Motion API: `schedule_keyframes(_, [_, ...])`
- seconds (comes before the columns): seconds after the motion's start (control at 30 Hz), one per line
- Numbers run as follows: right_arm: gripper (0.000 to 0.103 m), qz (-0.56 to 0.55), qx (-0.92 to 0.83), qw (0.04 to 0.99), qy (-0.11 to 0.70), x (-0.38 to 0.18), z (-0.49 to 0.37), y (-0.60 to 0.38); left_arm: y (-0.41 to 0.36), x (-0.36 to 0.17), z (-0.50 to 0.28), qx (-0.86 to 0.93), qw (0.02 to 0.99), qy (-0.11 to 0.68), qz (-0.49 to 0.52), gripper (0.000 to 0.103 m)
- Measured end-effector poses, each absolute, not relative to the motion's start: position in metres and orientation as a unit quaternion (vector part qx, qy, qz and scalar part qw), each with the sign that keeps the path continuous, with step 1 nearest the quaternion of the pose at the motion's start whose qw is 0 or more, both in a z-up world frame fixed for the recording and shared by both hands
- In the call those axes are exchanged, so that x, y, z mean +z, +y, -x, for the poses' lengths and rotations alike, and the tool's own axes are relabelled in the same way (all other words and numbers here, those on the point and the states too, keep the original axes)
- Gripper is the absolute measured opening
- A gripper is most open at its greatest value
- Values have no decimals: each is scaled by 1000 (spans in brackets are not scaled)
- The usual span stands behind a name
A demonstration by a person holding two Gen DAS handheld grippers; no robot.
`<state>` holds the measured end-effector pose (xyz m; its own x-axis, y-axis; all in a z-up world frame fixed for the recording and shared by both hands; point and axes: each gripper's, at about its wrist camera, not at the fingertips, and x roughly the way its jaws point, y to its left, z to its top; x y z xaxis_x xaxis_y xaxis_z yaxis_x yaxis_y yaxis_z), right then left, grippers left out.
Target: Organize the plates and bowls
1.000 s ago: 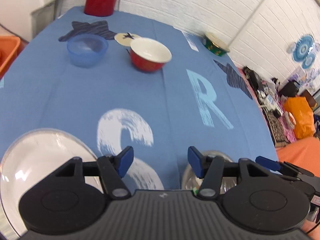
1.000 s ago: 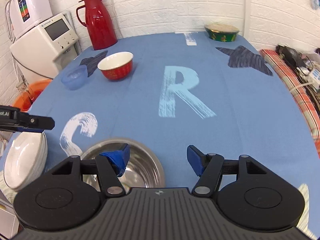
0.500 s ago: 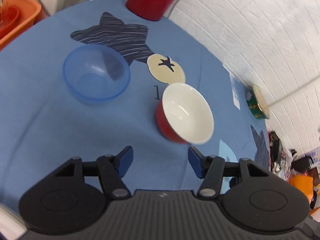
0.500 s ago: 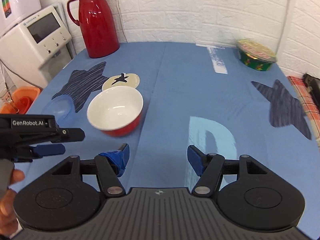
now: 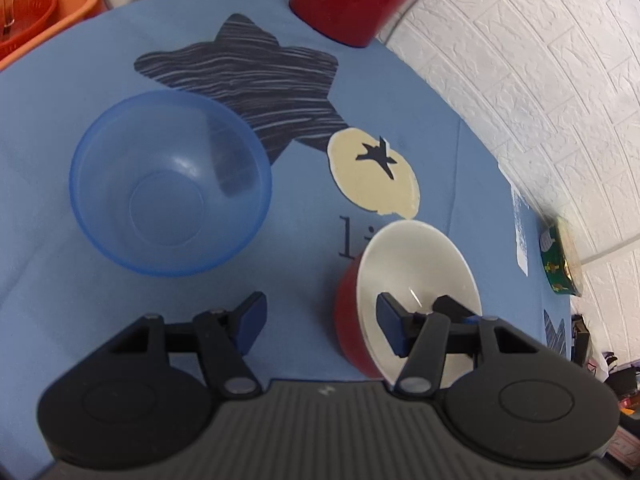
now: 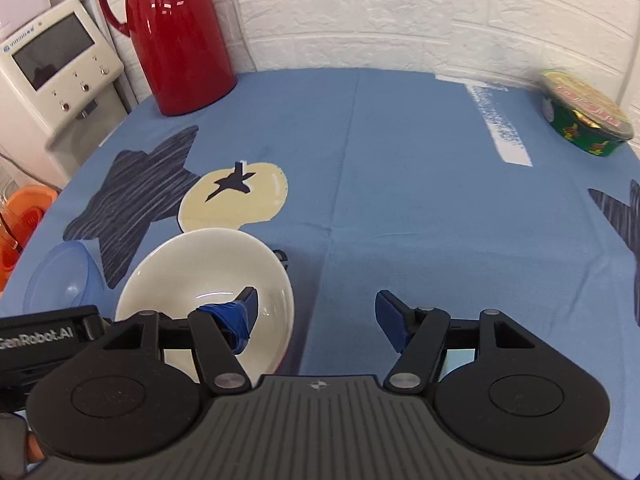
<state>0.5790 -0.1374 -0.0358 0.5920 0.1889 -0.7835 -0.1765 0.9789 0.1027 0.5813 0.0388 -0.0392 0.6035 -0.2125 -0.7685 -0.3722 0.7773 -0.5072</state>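
Currently both grippers, left [image 5: 318, 316] and right [image 6: 314, 316], gape wide, straddling red bowl [image 5: 404, 292]; blue bowl [image 5: 170, 194] nearer table's left edge.

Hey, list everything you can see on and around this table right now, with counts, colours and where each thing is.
Red bowl: one, red outside, white inside, near edge, tilted.
Blue bowl: one, translucent blue, beside the red bowl.
Thermos: one, red, far left corner.
Noodle cup: one, green, lidded, far right.
Tablecloth: one, blue, printed stars and fruit.
Dispenser: one, white, off the table, left.
Basin: one, orange, beside the table.
Left hand-held gripper: one, black, open, right finger over the red bowl.
Right hand-held gripper: one, black, open, left finger over the red bowl.
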Motion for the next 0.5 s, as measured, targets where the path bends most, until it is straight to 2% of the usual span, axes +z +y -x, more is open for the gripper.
schedule_keyframes(0.5, [59,0,97,889,448,-52,-585,-129,33,-43,-579,42,839,440,317,58])
